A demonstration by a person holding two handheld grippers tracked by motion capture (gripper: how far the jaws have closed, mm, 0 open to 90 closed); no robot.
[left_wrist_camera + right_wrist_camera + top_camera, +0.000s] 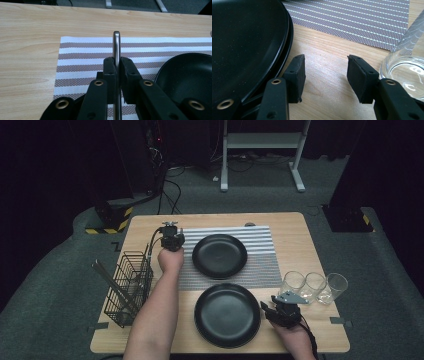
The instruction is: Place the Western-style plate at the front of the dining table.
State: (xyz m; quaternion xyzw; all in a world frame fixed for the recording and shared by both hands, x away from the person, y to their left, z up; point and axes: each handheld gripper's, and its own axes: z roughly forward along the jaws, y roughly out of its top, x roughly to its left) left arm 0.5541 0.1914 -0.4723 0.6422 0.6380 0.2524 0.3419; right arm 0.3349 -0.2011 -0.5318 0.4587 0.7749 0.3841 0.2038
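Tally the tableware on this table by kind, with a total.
Black plates: 2, far and near
Clear glasses: 3
Striped placemat: 1
Wire basket: 1
Metal utensil held in the left tongs: 1
Total: 8

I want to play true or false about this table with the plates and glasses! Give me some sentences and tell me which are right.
1. The left gripper is shut on a metal utensil handle. True.
2. The right gripper holds a glass. False: its jaws are open with nothing between them.
3. Three glasses stand in a row. True.
4. Both plates lie on the striped mat. False: the far plate does; the near plate mostly sits on bare table.
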